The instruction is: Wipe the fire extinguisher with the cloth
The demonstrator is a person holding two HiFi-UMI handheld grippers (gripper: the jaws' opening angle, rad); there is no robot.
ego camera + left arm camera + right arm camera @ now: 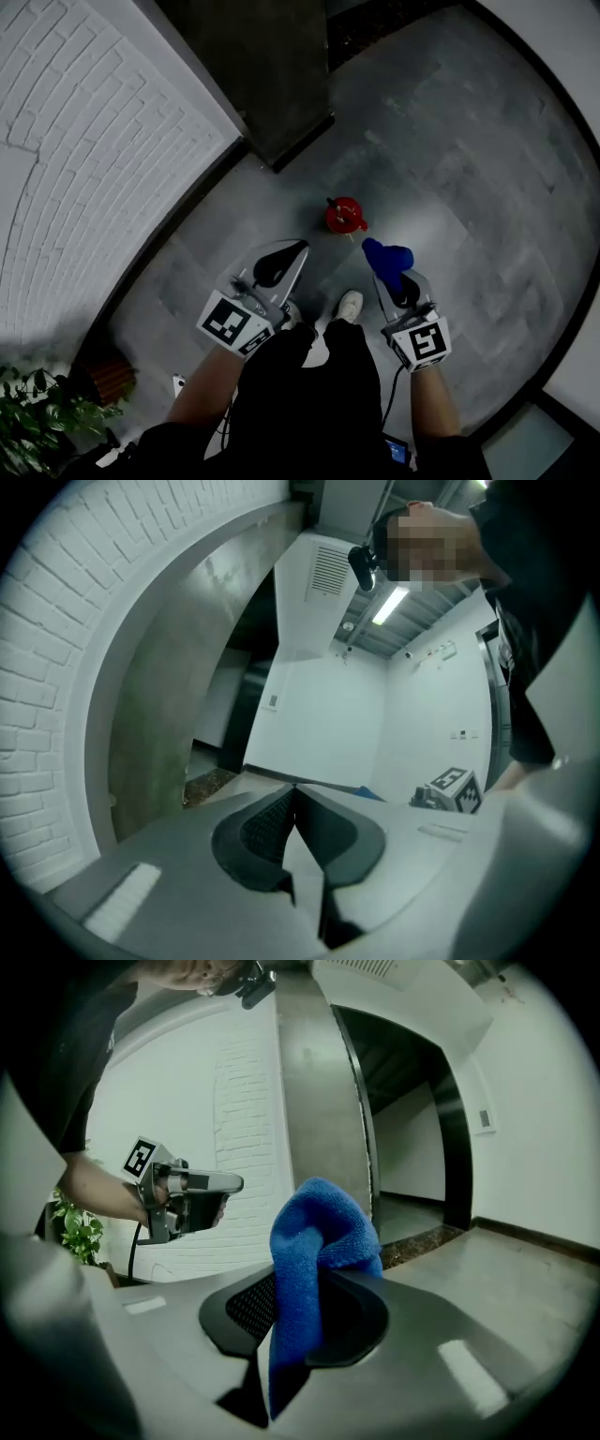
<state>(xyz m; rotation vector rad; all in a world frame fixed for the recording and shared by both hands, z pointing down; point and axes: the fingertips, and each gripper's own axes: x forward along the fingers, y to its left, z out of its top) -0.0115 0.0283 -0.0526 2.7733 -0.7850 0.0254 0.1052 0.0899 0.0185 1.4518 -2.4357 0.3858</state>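
Presently the right gripper [302, 1309] has its jaws clamped on a blue cloth [314, 1241]; the cloth is folded over itself, bulges out beyond the jaw tips and hangs down between the pads. In the head view the same cloth [387, 257] sits at the front end of the right gripper [399, 281]. The left gripper [293, 797] has its jaws closed tip to tip with nothing between them. The fire extinguisher [345, 216], red and seen from above, stands on the grey tiled floor [469, 169] ahead of both grippers, between their lines of aim and nearer to the right gripper; it lies just beyond the cloth, and contact between the two cannot be confirmed. The left gripper [291, 253] is held beside the right one, well apart from it, with its tips pointing toward the extinguisher. A white brick wall [84, 141] runs to the left of the left gripper, and a dark pillar [253, 66] rises ahead of it. A green plant [33, 427] stands behind and to the left of the left gripper, against the wall
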